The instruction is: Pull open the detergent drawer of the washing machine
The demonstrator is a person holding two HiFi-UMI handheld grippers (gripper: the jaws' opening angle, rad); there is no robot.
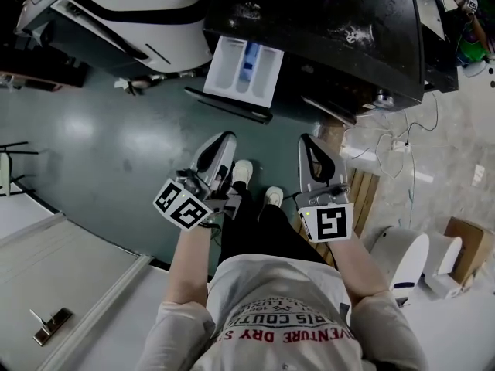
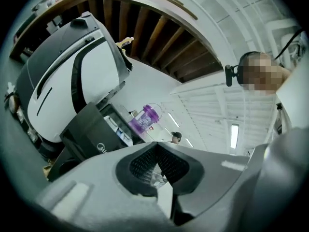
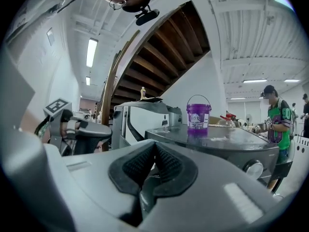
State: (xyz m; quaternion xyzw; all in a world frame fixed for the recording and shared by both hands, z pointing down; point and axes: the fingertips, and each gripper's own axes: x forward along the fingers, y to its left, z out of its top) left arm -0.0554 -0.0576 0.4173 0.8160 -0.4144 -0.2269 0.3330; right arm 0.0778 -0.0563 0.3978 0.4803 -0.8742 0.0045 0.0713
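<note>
**Drawer Standing Open as Grippers Are Hanging Back**

Nearest the person, the left gripper (image 1: 223, 139) and right gripper (image 1: 311, 141) are hovering side by side above the green floor (image 1: 116, 145), each with its jaws pressed together on nothing. Beyond them, the white drawer (image 1: 241, 66) is jutting toward the person from the left end of the dark washer (image 1: 340, 29), well apart from both grippers. Its compartments are lying bare, with a blue insert showing in the middle one. It is looking like light, stiff plastic on a slide, likely gliding easily yet binding if tugged askew. The best hold is appearing to be its dark front panel (image 1: 230, 105), taken at the centre. Farthest, a purple tub (image 3: 198, 114) is sitting on the washer's top.
</note>
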